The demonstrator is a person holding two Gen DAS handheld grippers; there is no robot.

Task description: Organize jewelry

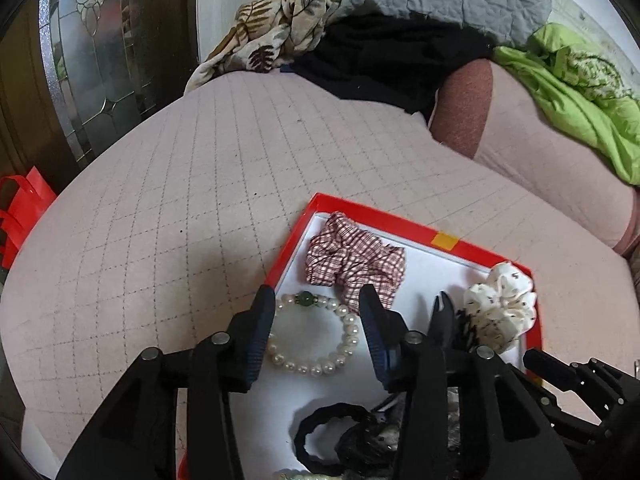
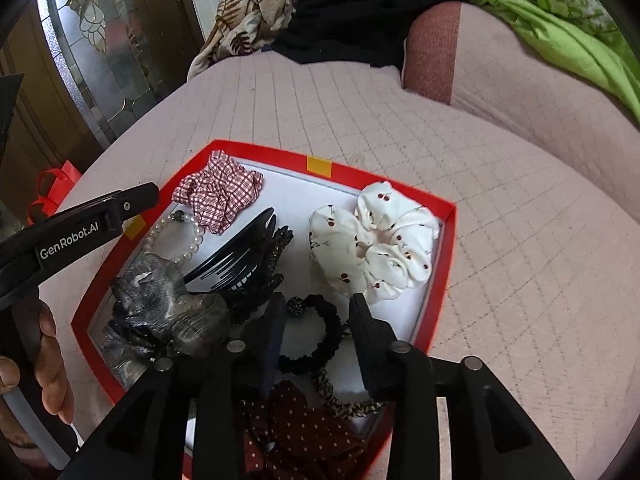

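Note:
A red-rimmed box [image 1: 380,220] with a white floor lies on the pink quilted bed; it also shows in the right wrist view [image 2: 446,280]. It holds a pearl bracelet with a green bead [image 1: 344,352] [image 2: 192,248], a red checked scrunchie [image 1: 352,264] [image 2: 218,192], a white cherry scrunchie [image 1: 500,312] [image 2: 380,248], a black claw clip [image 2: 236,256], a black hair tie [image 1: 320,436] [image 2: 316,332], a grey bow [image 2: 168,312] and a red dotted bow [image 2: 304,432]. My left gripper [image 1: 316,312] is open, its fingers straddling the bracelet. My right gripper [image 2: 316,312] is open over the black hair tie.
A red bag [image 1: 24,208] stands at the bed's left edge by a glass door [image 1: 92,60]. Piled clothes [image 1: 380,40] and a green cloth [image 1: 580,92] lie at the far side. A maroon cushion [image 2: 432,48] sits behind the box.

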